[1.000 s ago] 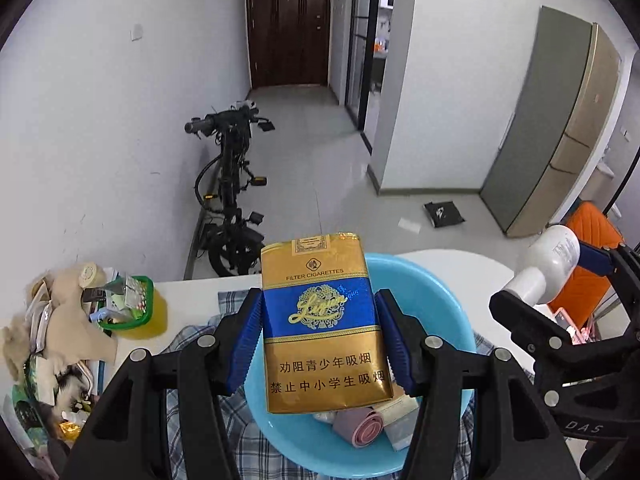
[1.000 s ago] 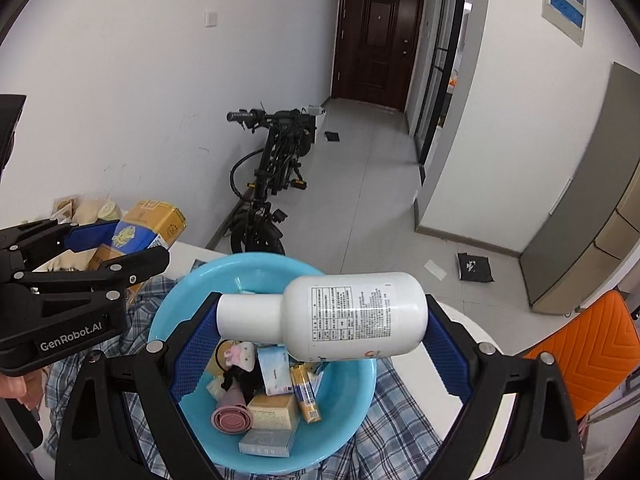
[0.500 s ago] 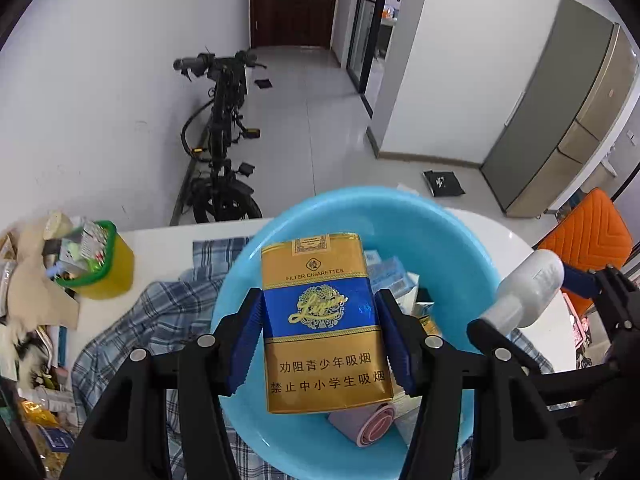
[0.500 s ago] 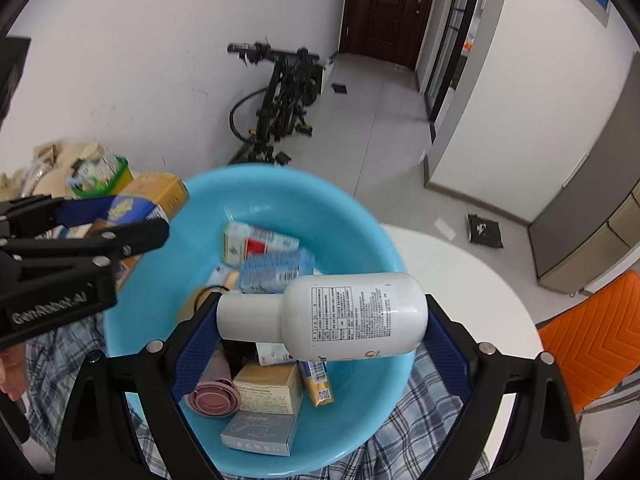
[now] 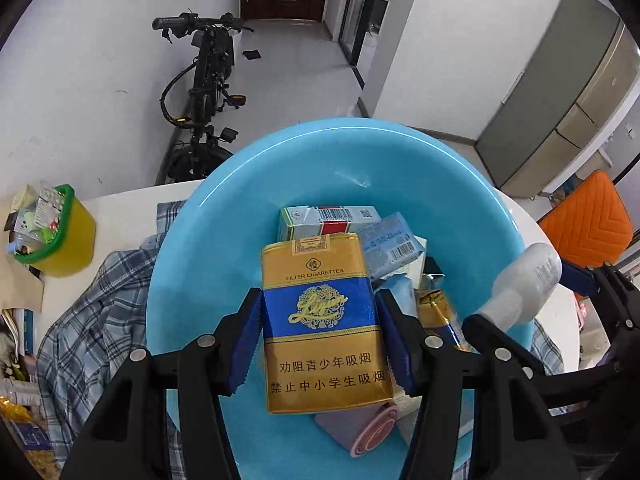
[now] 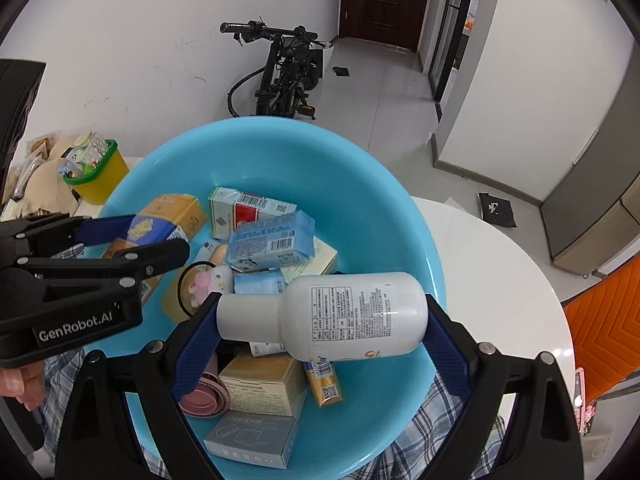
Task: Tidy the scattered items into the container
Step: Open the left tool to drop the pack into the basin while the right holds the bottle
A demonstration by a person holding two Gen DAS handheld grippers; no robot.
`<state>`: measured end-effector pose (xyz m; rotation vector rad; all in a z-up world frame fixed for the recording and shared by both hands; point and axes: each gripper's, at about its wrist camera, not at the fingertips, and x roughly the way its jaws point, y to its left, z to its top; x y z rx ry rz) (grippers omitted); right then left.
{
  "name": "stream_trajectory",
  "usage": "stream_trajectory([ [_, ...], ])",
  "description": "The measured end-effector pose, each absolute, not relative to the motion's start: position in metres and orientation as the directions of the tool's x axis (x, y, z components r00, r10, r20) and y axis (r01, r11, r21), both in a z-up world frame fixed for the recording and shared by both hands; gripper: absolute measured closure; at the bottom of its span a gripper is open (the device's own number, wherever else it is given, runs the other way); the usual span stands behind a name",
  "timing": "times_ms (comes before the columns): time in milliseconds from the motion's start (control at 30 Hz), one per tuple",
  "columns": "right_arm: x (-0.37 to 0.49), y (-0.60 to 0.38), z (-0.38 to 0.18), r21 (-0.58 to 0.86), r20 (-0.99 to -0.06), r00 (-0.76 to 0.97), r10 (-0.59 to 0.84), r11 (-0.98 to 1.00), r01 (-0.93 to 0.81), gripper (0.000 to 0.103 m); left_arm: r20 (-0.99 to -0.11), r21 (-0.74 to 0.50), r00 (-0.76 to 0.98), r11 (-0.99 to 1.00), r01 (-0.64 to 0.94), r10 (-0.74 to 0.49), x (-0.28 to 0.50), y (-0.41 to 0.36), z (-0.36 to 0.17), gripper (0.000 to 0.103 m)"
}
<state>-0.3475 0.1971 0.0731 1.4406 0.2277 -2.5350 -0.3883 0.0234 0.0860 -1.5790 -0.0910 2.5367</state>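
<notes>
My left gripper (image 5: pixel 320 320) is shut on a gold and blue cigarette pack (image 5: pixel 320 320) and holds it over the light blue basin (image 5: pixel 320 152). My right gripper (image 6: pixel 322 316) is shut on a white bottle (image 6: pixel 348 316), held sideways above the same basin (image 6: pixel 280 148). The basin holds several small boxes, a blue tissue pack (image 6: pixel 268 240) and a pink cup (image 6: pixel 208 396). In the right wrist view the left gripper (image 6: pixel 132 240) reaches in from the left with the pack (image 6: pixel 172 212). In the left wrist view the bottle (image 5: pixel 524 284) shows at the right.
The basin sits on a plaid cloth (image 5: pixel 92 320) on a white round table (image 6: pixel 500 264). A yellow bin with a green rim (image 5: pixel 60 240) and clutter stand at the left. An orange chair (image 5: pixel 588 220) is at the right. A bicycle (image 5: pixel 204 92) leans on the far wall.
Both grippers have moved forward and down over the basin with their loads. The basin now fills the middle of both views.
</notes>
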Motion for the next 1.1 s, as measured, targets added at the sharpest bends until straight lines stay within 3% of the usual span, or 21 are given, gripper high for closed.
stream_trajectory([
  [800, -0.342, 0.176, 0.034, -0.041, -0.892, -0.433, -0.13, -0.931, 0.363, 0.011, -0.902, -0.093, -0.413, -0.99, -0.105, 0.128, -0.403, 0.031, 0.052, 0.044],
  [967, -0.344, 0.178, 0.03, -0.046, -0.895, -0.428, -0.123, -0.931, 0.363, 0.011, -0.873, -0.076, -0.473, -0.991, -0.109, 0.119, -0.406, 0.03, 0.057, 0.044],
  [1100, -0.345, 0.181, 0.026, -0.038, -0.898, -0.422, -0.123, -0.935, 0.352, 0.011, -0.867, -0.056, -0.487, -0.991, -0.122, 0.109, -0.406, 0.034, 0.059, 0.04],
])
